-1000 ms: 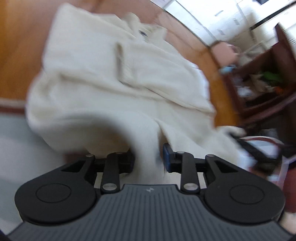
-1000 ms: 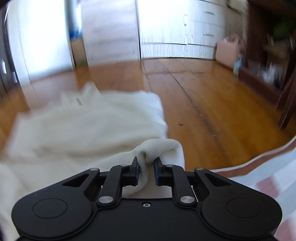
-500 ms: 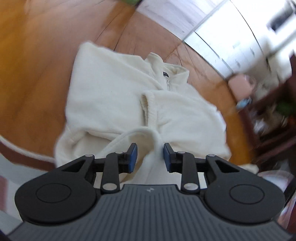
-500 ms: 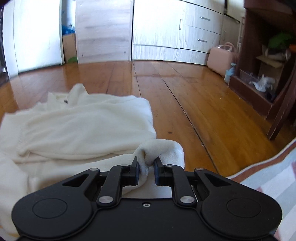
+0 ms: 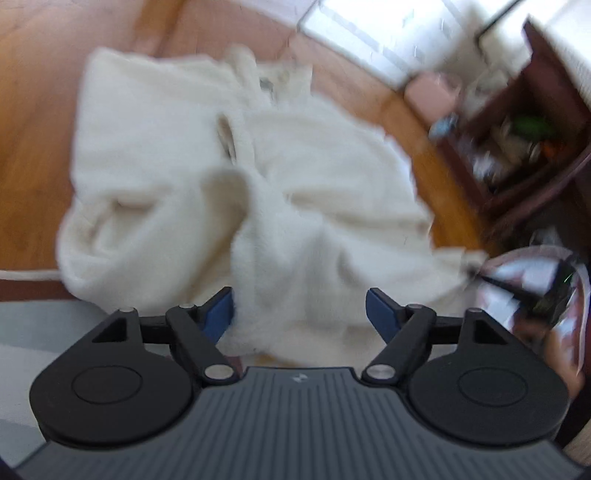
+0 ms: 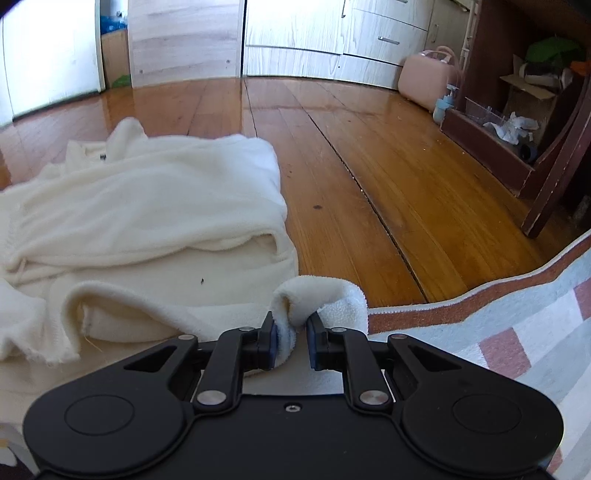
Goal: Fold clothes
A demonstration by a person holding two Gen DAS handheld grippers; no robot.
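Observation:
A cream fleece garment lies partly folded on the wooden floor, collar at the far end. In the left wrist view, my left gripper hangs over its near hem with the jaws opening wide; a ridge of cloth lies between them, touching the left blue pad but clear of the right one. From the right wrist camera the same garment fills the left half. My right gripper is shut on a curled corner of the garment's hem, just above the rug's edge.
A striped rug with a brown border covers the near floor. A dark wooden shelf unit with clutter stands at the right, a pink case beside it. Cabinets and drawers line the far wall. The other gripper shows at the left view's right edge.
My left gripper's jaws have spread wide and let go of the cloth fold they pinched. The right gripper keeps its grip on the hem corner and has sunk toward the rug.

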